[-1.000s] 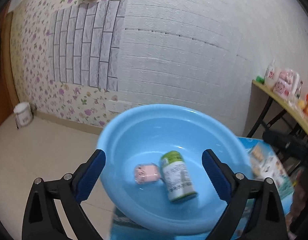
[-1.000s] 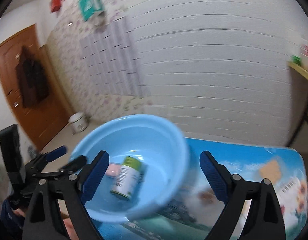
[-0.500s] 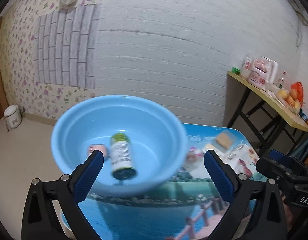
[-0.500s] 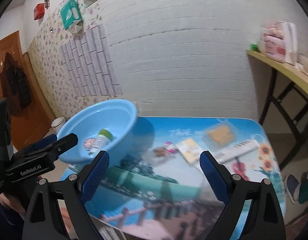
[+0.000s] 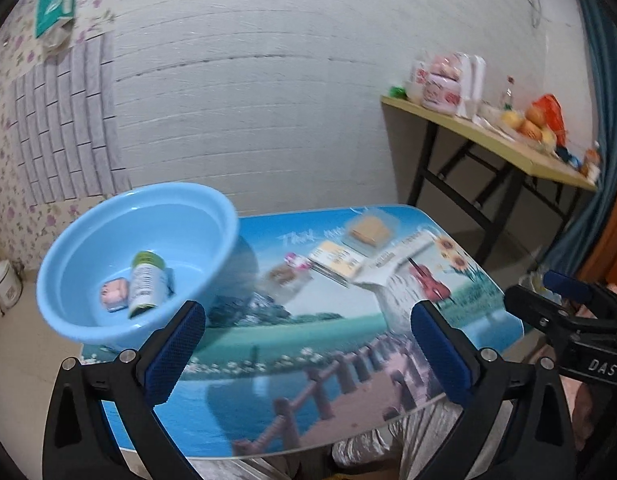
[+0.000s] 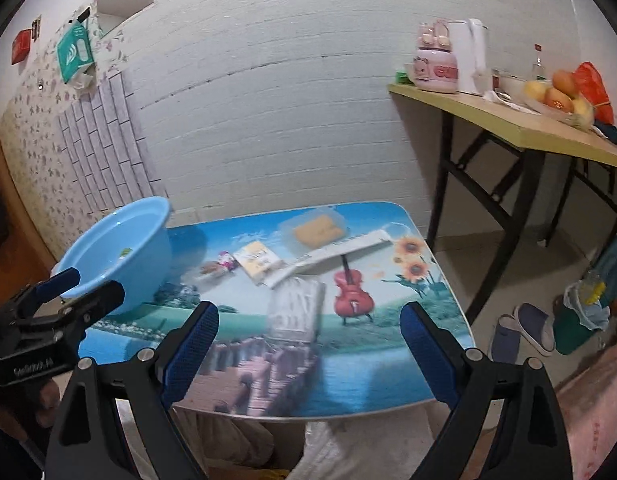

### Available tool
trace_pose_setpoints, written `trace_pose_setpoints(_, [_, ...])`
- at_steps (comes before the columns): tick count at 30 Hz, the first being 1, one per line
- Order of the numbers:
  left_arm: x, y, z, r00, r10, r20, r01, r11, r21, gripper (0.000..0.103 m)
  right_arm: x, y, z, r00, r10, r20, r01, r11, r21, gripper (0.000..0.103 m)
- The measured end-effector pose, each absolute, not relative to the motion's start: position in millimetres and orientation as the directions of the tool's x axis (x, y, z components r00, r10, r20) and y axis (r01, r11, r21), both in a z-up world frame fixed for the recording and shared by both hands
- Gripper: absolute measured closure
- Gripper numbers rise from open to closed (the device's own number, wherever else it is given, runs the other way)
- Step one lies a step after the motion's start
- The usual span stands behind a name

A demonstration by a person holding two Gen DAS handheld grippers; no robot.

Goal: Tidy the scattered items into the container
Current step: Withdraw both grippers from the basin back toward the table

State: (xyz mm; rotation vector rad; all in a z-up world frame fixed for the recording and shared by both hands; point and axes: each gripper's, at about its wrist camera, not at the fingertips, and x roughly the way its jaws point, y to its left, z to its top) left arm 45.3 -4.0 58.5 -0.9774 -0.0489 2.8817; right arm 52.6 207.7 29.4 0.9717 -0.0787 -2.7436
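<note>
Two items in basin: from the left wrist view, a green-capped bottle (image 5: 146,282) and a small pink packet (image 5: 114,294) lay inside the blue basin (image 5: 88,240) at the table's far left corner.
Left gripper: the left gripper (image 5: 306,354) was spread wide and held nothing, hovering over the near edge of the printed table (image 5: 328,360).
Scattered items, left view: a blurred snack packet (image 5: 286,276), a yellow card box (image 5: 336,260), a clear tray with a tan biscuit (image 5: 370,230) and a long white strip (image 5: 404,250) sat grouped toward the far middle, right of the basin.
Right gripper: from the right wrist view, the right gripper (image 6: 308,354) was likewise spread and empty, near the table's front edge.
Scattered items, right view: the same cluster lay ahead and slightly left; the tray was farthest, the box just beside the strip.
Step in hand: judged as between picks, with several items left to collect.
Next move: likely a reach forward to the cluster, jaws lowered around one item; the flat box and strip would probably need an edge grip.
</note>
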Motion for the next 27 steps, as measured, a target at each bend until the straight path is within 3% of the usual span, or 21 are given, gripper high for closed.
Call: trace_pose_setpoints(27, [25,-1,40,-0.751,0.091,-0.654,-0.068,-0.996,-0.061,0.000,24,221,3,-0.691,-0.221,-0.688,0.154,-0.975,0.158,0.010])
